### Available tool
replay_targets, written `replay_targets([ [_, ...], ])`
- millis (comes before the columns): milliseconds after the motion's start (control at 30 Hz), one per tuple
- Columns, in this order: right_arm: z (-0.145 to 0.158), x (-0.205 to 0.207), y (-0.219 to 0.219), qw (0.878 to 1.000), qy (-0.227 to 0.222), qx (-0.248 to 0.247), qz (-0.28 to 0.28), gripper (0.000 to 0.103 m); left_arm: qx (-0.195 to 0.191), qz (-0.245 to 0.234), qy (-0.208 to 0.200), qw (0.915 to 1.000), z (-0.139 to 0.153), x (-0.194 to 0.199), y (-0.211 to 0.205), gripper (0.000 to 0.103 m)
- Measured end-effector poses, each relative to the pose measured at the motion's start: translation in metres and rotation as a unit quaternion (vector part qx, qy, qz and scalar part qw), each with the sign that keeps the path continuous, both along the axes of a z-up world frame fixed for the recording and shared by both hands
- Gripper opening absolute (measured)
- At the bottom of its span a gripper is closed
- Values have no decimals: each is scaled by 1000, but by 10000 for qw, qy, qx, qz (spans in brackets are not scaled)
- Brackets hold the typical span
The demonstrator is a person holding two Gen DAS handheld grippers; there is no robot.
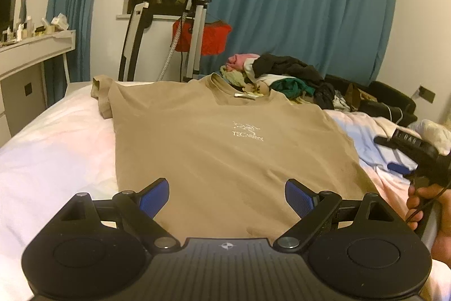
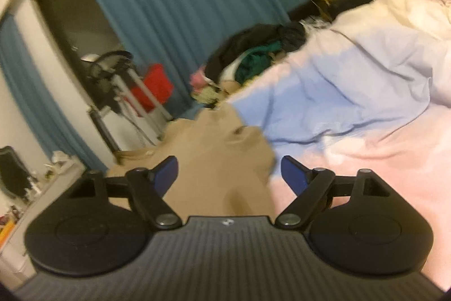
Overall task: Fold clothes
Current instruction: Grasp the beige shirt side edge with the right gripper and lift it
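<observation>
On the bed (image 1: 50, 148) a tan T-shirt (image 1: 225, 148) is laid flat, left sleeve bunched; both the left gripper (image 1: 227, 198) and right gripper (image 2: 229, 174) are spread wide, empty. If only one layer is pinched, a crooked fold could result

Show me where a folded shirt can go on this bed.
Bare bedding lies left of the tan T-shirt, between it and the bed edge. More open duvet lies to the shirt's right. The far end is crowded by the clothes pile.
</observation>
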State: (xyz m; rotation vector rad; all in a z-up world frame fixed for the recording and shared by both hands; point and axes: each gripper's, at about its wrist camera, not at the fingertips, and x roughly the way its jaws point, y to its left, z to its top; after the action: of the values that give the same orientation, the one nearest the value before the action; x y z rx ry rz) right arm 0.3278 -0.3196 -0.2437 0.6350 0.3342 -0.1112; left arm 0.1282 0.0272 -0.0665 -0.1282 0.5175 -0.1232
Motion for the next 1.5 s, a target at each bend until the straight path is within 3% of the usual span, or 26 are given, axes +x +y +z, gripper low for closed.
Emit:
replay_targets([
  [100,-13,21,-13,9998,111,123,58,81,-109,99,-62,9999,-4,10,0,91],
  [300,-21,68,-12,9984,282,-321,373,80,-507,166,-176,9984,-16,37,11,91],
  [333,-22,76,-9,9975,355,-403,454,75,-608,192,-122,9979,-19,41,14,91],
  [367,-23,84,-6,9964,432,-491,536,63,-700,210,-68,9973,-22,46,16,91],
  [400,-22,90,3,9940,541,-752,589,56,-768,211,-10,9968,-24,50,17,91],
  [467,-18,97,26,9855,651,-1421,652,31,-892,213,87,9957,-28,57,20,91],
  [533,-10,101,55,9704,663,-2247,595,17,-939,219,71,9953,-29,58,21,91],
  [667,1,103,126,9204,411,-3809,782,10,-1034,230,39,9944,-29,59,23,91],
  [767,-3,107,180,8817,237,-4493,1422,8,-1105,238,15,9936,-30,60,25,91],
  [900,-15,105,233,8521,176,-4665,2366,8,-1280,328,81,9912,-31,60,31,91],
  [1033,-1,92,232,8795,-77,-3753,2924,10,-1512,464,225,9872,-33,61,40,91],
  [1100,12,84,213,9058,-235,-3039,2943,24,-1599,463,325,9855,-35,63,41,91],
  [1167,22,76,182,9425,-484,-2127,2530,61,-1627,425,380,9850,-37,64,40,91],
  [1233,28,73,140,9733,-688,-1112,1885,75,-1627,370,412,9851,-38,65,37,91],
  [1300,25,78,102,9908,-549,-397,1170,76,-1571,300,409,9863,-40,66,34,91],
  [1400,9,105,66,9986,112,106,506,75,-1410,220,353,9891,-43,66,26,91],
  [1500,-14,138,58,9955,710,199,601,73,-1268,175,369,9911,-48,67,21,91],
])
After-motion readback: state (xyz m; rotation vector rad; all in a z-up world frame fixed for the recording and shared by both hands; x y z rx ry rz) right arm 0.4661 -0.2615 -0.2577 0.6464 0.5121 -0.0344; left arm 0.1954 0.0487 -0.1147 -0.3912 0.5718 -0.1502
